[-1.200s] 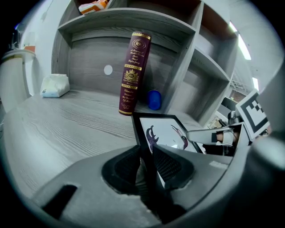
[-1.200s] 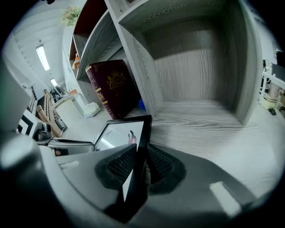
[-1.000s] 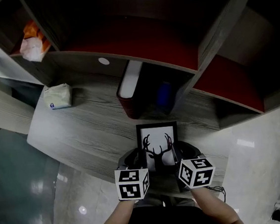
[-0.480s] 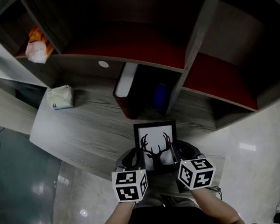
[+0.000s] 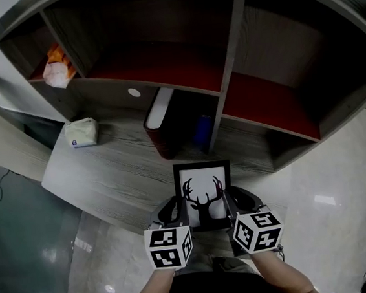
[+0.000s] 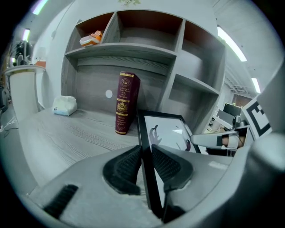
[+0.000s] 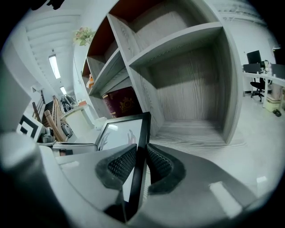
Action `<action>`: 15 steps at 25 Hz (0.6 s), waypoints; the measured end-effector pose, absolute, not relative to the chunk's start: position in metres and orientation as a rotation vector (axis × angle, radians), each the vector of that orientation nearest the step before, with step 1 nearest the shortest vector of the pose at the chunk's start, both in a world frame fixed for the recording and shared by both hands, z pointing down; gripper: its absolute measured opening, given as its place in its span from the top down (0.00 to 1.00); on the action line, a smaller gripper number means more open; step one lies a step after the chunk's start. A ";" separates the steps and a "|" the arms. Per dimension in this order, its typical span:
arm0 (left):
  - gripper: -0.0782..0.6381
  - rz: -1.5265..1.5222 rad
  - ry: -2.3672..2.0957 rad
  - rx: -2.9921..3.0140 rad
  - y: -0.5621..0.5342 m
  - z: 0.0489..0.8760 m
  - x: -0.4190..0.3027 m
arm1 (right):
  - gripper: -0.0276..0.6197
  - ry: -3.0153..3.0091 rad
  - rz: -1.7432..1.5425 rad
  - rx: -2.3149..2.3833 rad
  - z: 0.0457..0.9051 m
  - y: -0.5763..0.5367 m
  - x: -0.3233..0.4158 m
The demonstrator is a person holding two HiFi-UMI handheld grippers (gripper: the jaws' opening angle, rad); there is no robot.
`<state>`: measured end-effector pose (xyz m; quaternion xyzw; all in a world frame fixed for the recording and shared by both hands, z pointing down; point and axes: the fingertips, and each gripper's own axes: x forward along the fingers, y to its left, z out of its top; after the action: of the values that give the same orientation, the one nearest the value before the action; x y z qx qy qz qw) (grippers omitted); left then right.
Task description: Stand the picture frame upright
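Head view puts the black-rimmed rectangular picture frame (image 5: 203, 192) with a white print of a black deer head at the lower middle of the picture, at the near edge of the grey wood-grain desk (image 5: 108, 173). Its printed face is turned up toward the camera and its top edge points at the grey shelf unit with red-lined compartments (image 5: 227, 73); whether its lower edge rests on the desk cannot be told. The 2 grippers hold it between them. The left gripper (image 5: 180, 208) has its jaws closed on the frame's left rim, and the left gripper view shows the ribbed black pads (image 6: 129, 164) pressed on both sides of that rim. The right gripper (image 5: 231, 202) has its jaws closed on the right rim, and the right gripper view shows the same grip (image 7: 139, 162). Just beyond the frame, at the middle of the head view, a dark red hardcover book (image 5: 158, 129) stands upright on the desk under the shelves. A white tissue pack (image 5: 81, 132) lies at the left, well apart from it. An orange-and-white packet (image 5: 56, 70) sits in the upper left shelf compartment.
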<state>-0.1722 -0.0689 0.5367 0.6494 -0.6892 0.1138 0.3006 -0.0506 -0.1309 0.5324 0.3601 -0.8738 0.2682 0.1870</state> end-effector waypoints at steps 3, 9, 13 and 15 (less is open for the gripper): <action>0.79 0.293 -1.840 1.744 -0.068 0.526 -0.164 | 0.85 -2.480 0.753 1.033 0.522 -0.128 -0.041; 0.79 0.285 -1.867 1.800 -0.069 0.503 -0.147 | 0.85 -2.524 0.751 1.070 0.501 -0.125 -0.022; 0.80 0.275 -1.880 1.829 -0.070 0.491 -0.135 | 0.85 -2.548 0.736 1.097 0.488 -0.124 -0.008; 0.80 0.271 -1.884 1.843 -0.071 0.485 -0.128 | 0.85 -2.557 0.728 1.112 0.481 -0.124 -0.002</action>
<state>-0.1284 -0.0714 0.4849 0.6747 -0.6898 0.0991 0.2434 -0.0016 -0.1243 0.4812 0.3825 -0.8799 0.2505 0.1294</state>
